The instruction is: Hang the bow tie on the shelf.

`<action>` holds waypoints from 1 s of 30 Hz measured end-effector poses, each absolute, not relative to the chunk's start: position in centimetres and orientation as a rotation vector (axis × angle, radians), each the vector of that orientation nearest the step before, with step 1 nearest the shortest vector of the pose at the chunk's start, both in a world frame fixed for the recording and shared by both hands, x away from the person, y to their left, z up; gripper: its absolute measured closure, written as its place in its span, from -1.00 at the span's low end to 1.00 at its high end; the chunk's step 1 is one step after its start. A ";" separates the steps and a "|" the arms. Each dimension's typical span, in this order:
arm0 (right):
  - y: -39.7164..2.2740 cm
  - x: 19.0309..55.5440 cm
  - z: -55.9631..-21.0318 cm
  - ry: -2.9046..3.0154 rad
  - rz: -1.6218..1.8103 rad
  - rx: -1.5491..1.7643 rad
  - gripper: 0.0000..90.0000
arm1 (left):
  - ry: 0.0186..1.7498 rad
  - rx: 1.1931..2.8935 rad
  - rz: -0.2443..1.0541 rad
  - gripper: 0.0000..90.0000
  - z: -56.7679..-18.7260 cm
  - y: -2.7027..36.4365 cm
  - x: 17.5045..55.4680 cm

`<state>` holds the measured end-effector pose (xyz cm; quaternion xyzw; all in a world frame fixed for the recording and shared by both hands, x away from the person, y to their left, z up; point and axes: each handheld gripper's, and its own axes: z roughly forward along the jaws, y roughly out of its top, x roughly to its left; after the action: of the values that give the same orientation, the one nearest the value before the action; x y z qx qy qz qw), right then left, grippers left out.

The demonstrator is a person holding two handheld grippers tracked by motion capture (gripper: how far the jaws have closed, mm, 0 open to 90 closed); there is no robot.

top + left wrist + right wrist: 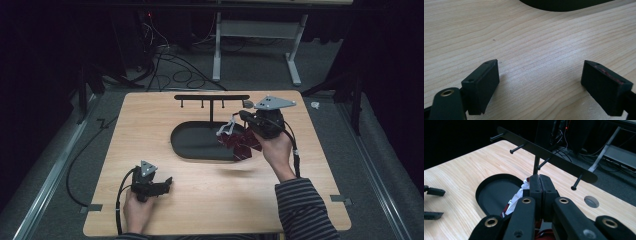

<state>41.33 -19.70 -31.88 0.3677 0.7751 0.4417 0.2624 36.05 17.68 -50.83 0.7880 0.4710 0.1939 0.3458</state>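
Pale wood bench (200,200): light grain, carrying everything here.
Left tool (165,184): low over the bench near its front-left corner, held in the person's left hand (136,207); jaws spread wide with bare wood between them, released.
Black tray (192,142): oval, at the bench's middle, its edge visible at the top of the left gripper view.
Black rack (211,97): T-shaped stand rising from the tray's far side, pegs along its crossbar, toward the bench's back edge.
Red-and-white item (239,141): hangs over the tray's right end; what it is I cannot tell.
Right tool (241,116): lifted above the tray's right end in the right hand (276,150); jaws pressed together, clenched on the item's white part.
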 end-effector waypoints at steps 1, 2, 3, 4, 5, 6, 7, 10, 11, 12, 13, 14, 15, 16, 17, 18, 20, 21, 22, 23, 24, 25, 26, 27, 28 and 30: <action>-19.6 41.4 -31.9 2.096 1.201 1.003 1.00 | 1.222 2.044 0.504 -0.66 -50.8 17.7 36.1; -19.4 41.6 -32.0 2.096 1.206 1.006 1.00 | 1.223 2.045 0.503 -0.66 -50.8 17.7 36.0; -19.3 41.7 -32.0 2.099 1.201 1.008 1.00 | 1.223 2.047 0.503 -0.66 -50.8 17.7 36.0; -19.1 41.9 -32.0 2.101 1.201 1.007 1.00 | 1.223 2.047 0.502 -0.66 -50.8 17.7 36.0; -19.0 42.0 -32.1 2.105 1.198 1.015 1.00 | 1.223 2.047 0.502 -0.66 -50.8 17.7 36.1; -18.9 42.1 -32.1 2.107 1.197 1.010 1.00 | 1.223 2.046 0.504 -0.66 -50.8 17.7 36.1; -18.8 42.2 -32.1 2.108 1.195 1.013 1.00 | 1.224 2.044 0.504 -0.66 -50.8 17.7 36.1; -18.3 42.6 -32.1 2.113 1.191 1.008 1.00 | 1.222 2.047 0.504 -0.66 -50.8 17.7 36.1; -18.2 42.7 -32.1 2.116 1.189 1.009 1.00 | 1.223 2.047 0.504 -0.66 -50.8 17.7 36.1; -18.0 42.8 -32.1 2.119 1.190 1.007 1.00 | 1.222 2.047 0.504 -0.66 -50.8 17.7 36.1; -17.9 42.9 -32.1 2.123 1.187 1.005 1.00 | 1.222 2.047 0.504 -0.66 -50.8 17.7 36.1; -17.6 43.1 -32.2 2.127 1.179 1.004 1.00 | 1.222 2.047 0.504 -0.66 -50.8 17.7 36.1; -17.6 43.1 -32.2 2.127 1.179 1.004 1.00 | 1.222 2.047 0.504 -0.66 -50.8 17.7 36.1; -17.5 43.2 -32.2 2.131 1.175 1.003 1.00 | 1.222 2.046 0.504 -0.66 -50.8 17.7 36.1; -17.4 43.4 -32.3 2.130 1.174 1.008 1.00 | 1.222 2.047 0.504 -0.66 -50.8 17.7 36.1; -17.3 43.6 -32.3 2.129 1.177 1.016 1.00 | 1.222 2.045 0.504 -0.66 -50.8 17.7 36.1; -17.0 43.9 -32.4 2.130 1.170 1.027 1.00 | 1.222 2.045 0.504 -0.66 -50.8 17.7 36.1; -16.9 44.0 -32.4 2.132 1.168 1.030 1.00 | 1.221 2.045 0.503 -0.66 -50.8 17.7 36.1; -16.8 44.2 -32.4 2.133 1.162 1.027 1.00 | 1.221 2.045 0.503 -0.66 -50.8 17.7 36.1; -16.7 44.3 -32.5 2.131 1.163 1.032 1.00 | 1.221 2.045 0.503 -0.66 -50.8 17.7 36.1; -16.6 44.5 -32.5 2.130 1.170 1.043 1.00 | 1.221 2.045 0.503 -0.66 -50.8 17.7 36.1; -16.6 44.6 -32.5 2.130 1.167 1.044 1.00 | 1.221 2.045 0.503 -0.66 -50.8 17.7 36.1; -16.5 44.8 -32.5 2.130 1.169 1.052 1.00 | 1.221 2.048 0.503 -0.66 -50.8 17.7 36.1; -16.4 45.0 -32.6 2.131 1.172 1.053 1.00 | 1.221 2.047 0.503 -0.66 -50.8 17.7 36.1; -16.3 45.1 -32.6 2.131 1.170 1.057 1.00 | 1.222 2.048 0.503 -0.66 -50.8 17.7 36.1; -15.9 45.5 -32.5 2.134 1.161 1.064 1.00 | 1.221 2.048 0.503 -0.66 -50.8 17.7 36.1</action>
<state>45.48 -15.85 -32.54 0.3893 0.7806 0.4246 0.2423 36.07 17.70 -50.82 0.7889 0.4704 0.1936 0.3449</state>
